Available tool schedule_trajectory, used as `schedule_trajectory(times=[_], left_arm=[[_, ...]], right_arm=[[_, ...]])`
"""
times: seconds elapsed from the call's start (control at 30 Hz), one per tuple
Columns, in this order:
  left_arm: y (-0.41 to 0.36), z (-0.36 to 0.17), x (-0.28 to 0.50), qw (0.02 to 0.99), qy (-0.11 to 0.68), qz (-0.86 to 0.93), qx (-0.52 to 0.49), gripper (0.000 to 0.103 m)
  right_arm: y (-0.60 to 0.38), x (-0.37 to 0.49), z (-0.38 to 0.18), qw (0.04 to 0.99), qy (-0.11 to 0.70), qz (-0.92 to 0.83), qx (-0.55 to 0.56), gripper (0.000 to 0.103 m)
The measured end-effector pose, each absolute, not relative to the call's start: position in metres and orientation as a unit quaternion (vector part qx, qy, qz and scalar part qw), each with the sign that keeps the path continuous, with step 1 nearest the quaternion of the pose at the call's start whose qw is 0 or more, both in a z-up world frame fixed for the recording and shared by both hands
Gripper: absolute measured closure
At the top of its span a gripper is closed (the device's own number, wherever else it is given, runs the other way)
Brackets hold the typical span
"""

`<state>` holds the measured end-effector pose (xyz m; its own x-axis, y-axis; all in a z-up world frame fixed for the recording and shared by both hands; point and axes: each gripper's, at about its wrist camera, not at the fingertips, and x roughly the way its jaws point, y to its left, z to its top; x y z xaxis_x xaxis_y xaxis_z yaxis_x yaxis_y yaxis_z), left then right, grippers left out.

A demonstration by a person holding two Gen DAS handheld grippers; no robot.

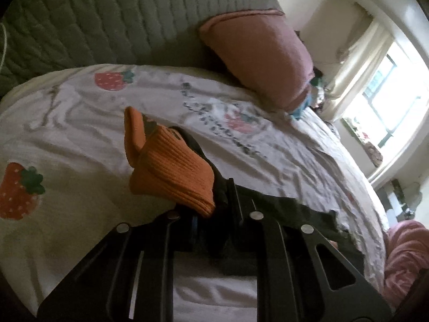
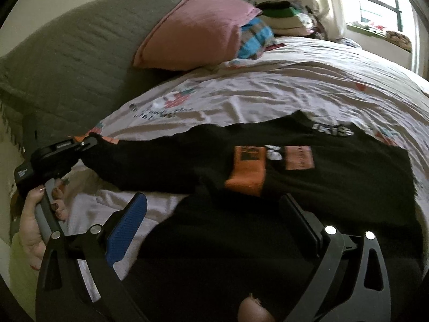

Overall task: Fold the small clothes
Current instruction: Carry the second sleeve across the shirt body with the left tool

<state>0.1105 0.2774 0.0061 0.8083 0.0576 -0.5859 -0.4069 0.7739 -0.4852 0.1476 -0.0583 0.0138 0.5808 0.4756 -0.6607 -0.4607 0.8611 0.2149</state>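
Pinching orange cuff [image 1: 171,171] — left tongs [image 1: 214,204]; right tongs [image 2: 214,230] wide over black sweater [image 2: 321,187] — lettering unreadable.

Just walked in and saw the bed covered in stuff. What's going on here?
A person is folding a black sweater on the strawberry-print bedsheet. The left gripper is shut on the sleeve's orange cuff, holding it out to the side. The right gripper hovers open over the sweater's body, gripping nothing.
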Motion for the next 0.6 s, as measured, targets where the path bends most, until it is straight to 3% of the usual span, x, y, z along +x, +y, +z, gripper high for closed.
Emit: schedule_trajectory(times=[0.6], left_arm=[[0.187, 0.079, 0.134, 0.926, 0.285, 0.052, -0.243, 0.094]], right_arm=[[-0.183, 0.142, 0.025, 0.914, 0.356, 0.171, 0.093, 0.005]])
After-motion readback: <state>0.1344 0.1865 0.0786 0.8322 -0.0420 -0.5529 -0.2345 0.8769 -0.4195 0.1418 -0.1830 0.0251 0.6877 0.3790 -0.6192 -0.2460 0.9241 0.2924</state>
